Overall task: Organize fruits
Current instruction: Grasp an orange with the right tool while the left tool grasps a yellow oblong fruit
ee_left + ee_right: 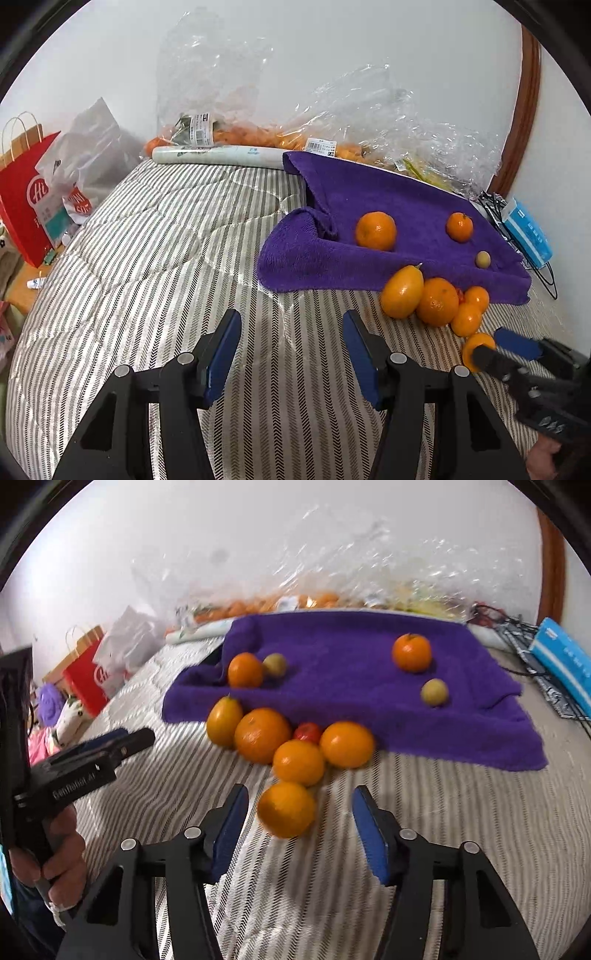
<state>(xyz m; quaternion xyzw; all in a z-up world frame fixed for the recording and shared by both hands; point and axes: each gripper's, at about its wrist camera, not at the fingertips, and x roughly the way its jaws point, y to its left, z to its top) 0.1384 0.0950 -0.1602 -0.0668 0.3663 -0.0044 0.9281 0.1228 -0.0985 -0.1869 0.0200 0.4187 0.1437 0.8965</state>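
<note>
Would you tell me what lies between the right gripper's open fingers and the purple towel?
In the right wrist view, a cluster of oranges on the striped bedcover separates the right gripper from the purple towel.

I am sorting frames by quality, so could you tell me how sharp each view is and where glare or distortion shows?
Left wrist view: sharp, with the stripes of the bedcover crisp, bright glare on the clear plastic bags, and fisheye bending at the rim. Right wrist view: motion-blurred throughout, the nearest orange between the open right claw smeared, the bags washed out.
</note>
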